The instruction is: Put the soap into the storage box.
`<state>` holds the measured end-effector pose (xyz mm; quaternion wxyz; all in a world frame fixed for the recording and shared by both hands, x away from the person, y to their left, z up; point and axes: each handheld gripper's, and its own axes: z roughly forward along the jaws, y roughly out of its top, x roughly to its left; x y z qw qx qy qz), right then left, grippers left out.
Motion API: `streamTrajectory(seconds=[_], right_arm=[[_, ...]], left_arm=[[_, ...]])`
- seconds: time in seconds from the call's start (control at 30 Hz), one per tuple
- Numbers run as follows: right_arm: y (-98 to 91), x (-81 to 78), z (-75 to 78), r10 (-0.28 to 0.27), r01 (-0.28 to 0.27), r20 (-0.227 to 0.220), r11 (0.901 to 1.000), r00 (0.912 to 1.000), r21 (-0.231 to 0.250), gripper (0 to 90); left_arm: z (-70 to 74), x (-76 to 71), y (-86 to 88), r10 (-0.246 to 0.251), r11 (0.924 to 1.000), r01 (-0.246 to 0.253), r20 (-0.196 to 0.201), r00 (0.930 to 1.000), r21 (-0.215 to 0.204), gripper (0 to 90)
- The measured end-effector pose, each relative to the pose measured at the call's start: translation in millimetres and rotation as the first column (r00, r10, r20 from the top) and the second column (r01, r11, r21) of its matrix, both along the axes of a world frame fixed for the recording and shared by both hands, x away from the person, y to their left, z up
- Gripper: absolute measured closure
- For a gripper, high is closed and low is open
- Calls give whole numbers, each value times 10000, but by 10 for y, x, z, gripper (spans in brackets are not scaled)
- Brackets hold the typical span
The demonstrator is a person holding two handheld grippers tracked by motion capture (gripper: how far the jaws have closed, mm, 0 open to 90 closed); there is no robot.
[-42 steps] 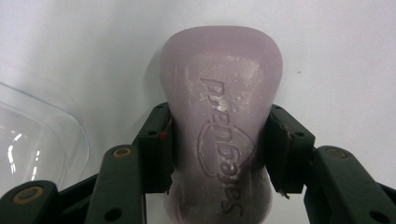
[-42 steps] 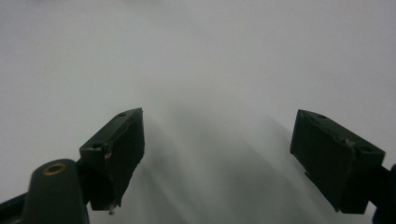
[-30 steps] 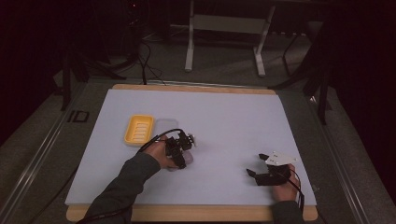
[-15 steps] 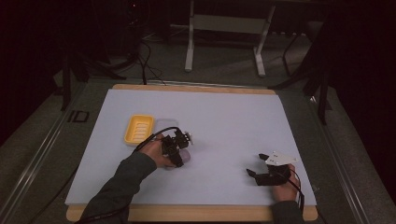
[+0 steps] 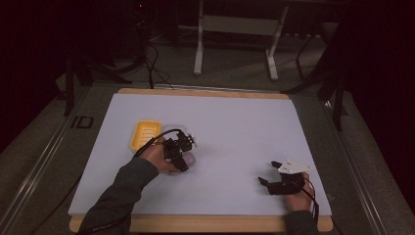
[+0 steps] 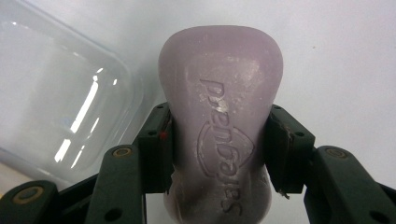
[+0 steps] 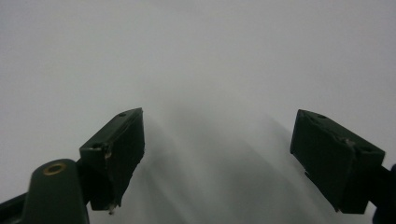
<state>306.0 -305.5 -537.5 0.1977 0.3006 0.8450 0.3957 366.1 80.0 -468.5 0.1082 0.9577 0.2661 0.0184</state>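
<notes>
Left gripper view: item one, lilac soap bar (image 6: 219, 116), embossed lettering up, long axis running straight out along my left gripper (image 6: 218, 149), whose jaws are clamped on its waist; clear plastic lid (image 6: 60, 102) just beside it on the white table mat (image 6: 336, 56). High view: the soap (image 5: 188, 158) sits nearest my left hand (image 5: 155, 155), the yellow soap dish (image 5: 145, 134) close behind it. Item two, my right gripper (image 5: 274, 172), jaws wide apart on nothing, well apart from the soap; I judge the left hand has the next move.
</notes>
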Motion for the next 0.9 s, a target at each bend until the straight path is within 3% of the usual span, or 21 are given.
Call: streamTrajectory(seconds=[0.7, 0.9], right_arm=[[-33, -8, 9, -41, 40, 38, 9992, 10000, 396, 174], [-34, -8, 9, -27, 25, 38, 9992, 10000, 403, 174]], left_arm=[[207, 63, 282, 620, 9972, -606, 304, 9976, -446, 498], [295, 105, 420, 1042, 9923, -1008, 436, 9936, -722, 498]])
